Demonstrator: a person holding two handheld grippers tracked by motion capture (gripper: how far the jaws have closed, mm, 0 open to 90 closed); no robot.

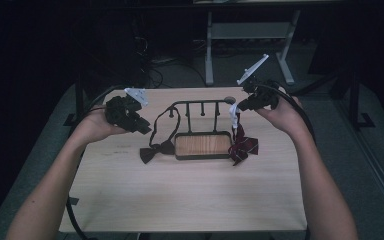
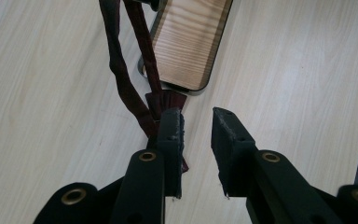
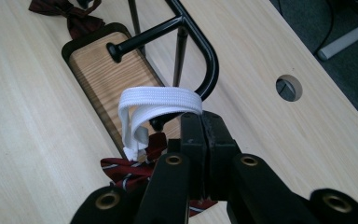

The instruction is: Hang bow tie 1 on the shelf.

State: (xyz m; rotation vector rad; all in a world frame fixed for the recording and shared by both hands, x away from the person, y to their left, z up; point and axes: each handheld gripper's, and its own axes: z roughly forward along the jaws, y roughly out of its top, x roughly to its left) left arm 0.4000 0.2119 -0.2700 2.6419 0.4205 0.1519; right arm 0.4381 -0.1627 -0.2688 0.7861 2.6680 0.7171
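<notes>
Frame right, our right gripper (image 3: pixel 204 122) pinches the white strap (image 3: pixel 161 100) of the striped bow tie (image 1: pixel 244 146), lifting it toward the rack (image 1: pixel 200 104) peg. Left gripper (image 2: pixel 196 122), jaws apart, waits by the dark bow tie (image 1: pixel 156 151).

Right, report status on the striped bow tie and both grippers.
Right gripper shut on white strap of striped bow tie, beside rack hook. Left gripper open, dark bow tie beside it. Nothing in the way.
</notes>
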